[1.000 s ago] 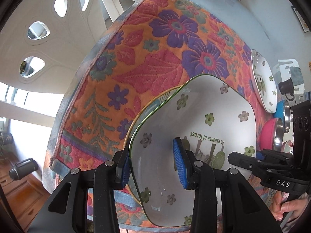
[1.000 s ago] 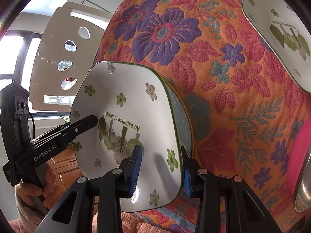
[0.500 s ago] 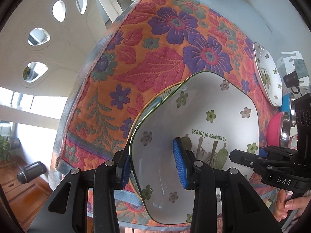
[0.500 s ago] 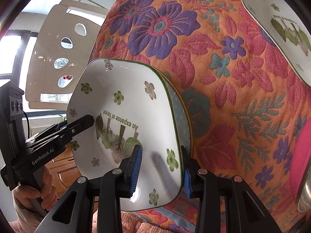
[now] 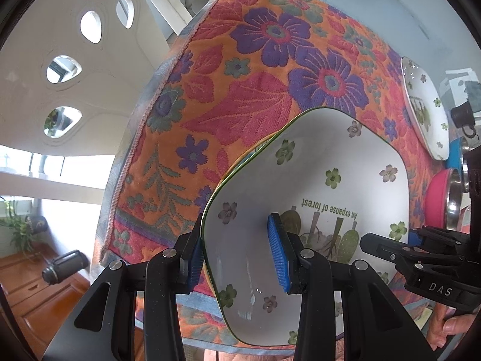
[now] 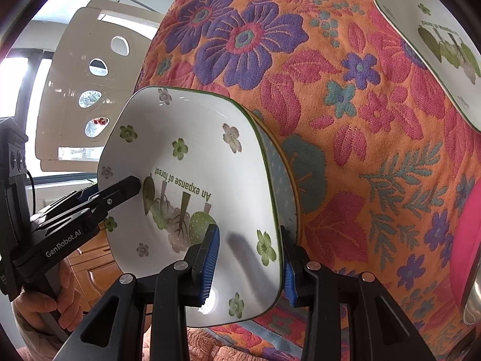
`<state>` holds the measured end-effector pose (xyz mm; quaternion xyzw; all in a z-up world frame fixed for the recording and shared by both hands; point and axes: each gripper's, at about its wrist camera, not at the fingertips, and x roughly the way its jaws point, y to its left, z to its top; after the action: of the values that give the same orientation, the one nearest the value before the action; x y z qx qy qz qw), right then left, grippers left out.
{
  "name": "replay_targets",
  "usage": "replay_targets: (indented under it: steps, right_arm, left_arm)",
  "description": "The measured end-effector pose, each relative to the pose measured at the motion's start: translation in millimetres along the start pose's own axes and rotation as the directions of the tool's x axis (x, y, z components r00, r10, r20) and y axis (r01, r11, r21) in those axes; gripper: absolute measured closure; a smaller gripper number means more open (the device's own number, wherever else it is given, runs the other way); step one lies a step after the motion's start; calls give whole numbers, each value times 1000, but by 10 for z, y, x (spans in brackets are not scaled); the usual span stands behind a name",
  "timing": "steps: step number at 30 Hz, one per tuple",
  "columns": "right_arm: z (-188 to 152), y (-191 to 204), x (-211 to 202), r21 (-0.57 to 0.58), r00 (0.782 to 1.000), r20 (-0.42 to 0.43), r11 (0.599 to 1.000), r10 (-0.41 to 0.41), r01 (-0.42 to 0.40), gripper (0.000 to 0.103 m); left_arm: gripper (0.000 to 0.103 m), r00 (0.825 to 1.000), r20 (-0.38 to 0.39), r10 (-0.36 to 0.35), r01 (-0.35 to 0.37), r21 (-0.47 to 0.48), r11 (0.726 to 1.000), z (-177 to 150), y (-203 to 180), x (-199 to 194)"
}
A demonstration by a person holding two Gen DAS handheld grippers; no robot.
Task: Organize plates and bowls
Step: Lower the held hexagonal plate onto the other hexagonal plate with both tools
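Observation:
A white square bowl (image 5: 345,162) (image 6: 192,138) with a green rim, small flowers and the words "An expanse of forest" sits at the near edge of the floral tablecloth (image 5: 270,90). Under it lies a blue dotted plate (image 6: 282,180) with a yellow rim. My left gripper (image 5: 236,258) is shut on the bowl's left wall, one pad inside and one outside. My right gripper (image 6: 249,267) is shut on the opposite wall in the same way. Each gripper also shows in the other's view, the left gripper (image 6: 120,192) and the right gripper (image 5: 387,249).
A second white forest plate (image 5: 424,105) (image 6: 436,39) lies further back on the cloth. A pink bowl with a steel inside (image 5: 442,201) (image 6: 469,240) and a blue one (image 5: 454,150) stand at the right. A white chair back with holes (image 5: 75,60) (image 6: 90,90) stands past the table's left edge.
The left wrist view has tilted a little, so the cloth and far plate sit slightly differently in it. Both grips on the bowl are unchanged.

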<state>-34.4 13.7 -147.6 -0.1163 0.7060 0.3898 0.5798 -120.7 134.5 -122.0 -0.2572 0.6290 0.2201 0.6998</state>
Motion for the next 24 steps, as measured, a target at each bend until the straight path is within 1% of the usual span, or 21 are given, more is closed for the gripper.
replay_targets:
  steps: [5, 12, 19, 24]
  right_arm:
    - [5, -7, 10, 8, 1000, -3, 1000, 5, -5, 66]
    - [21, 24, 25, 2, 1000, -11, 1000, 3, -3, 65]
    - [39, 6, 35, 2, 1000, -17, 1000, 5, -5, 65]
    - [35, 14, 47, 8, 1000, -25, 1000, 12, -12, 65]
  left_arm:
    - [67, 1000, -5, 11, -11, 6, 1000, 23, -10, 5]
    - [67, 999, 0, 45, -45, 32, 998, 66, -103, -1]
    - [67, 1000, 0, 22, -22, 22, 1000, 60, -93, -10]
    - [67, 1000, -8, -7, 7, -3, 1000, 52, 17, 11]
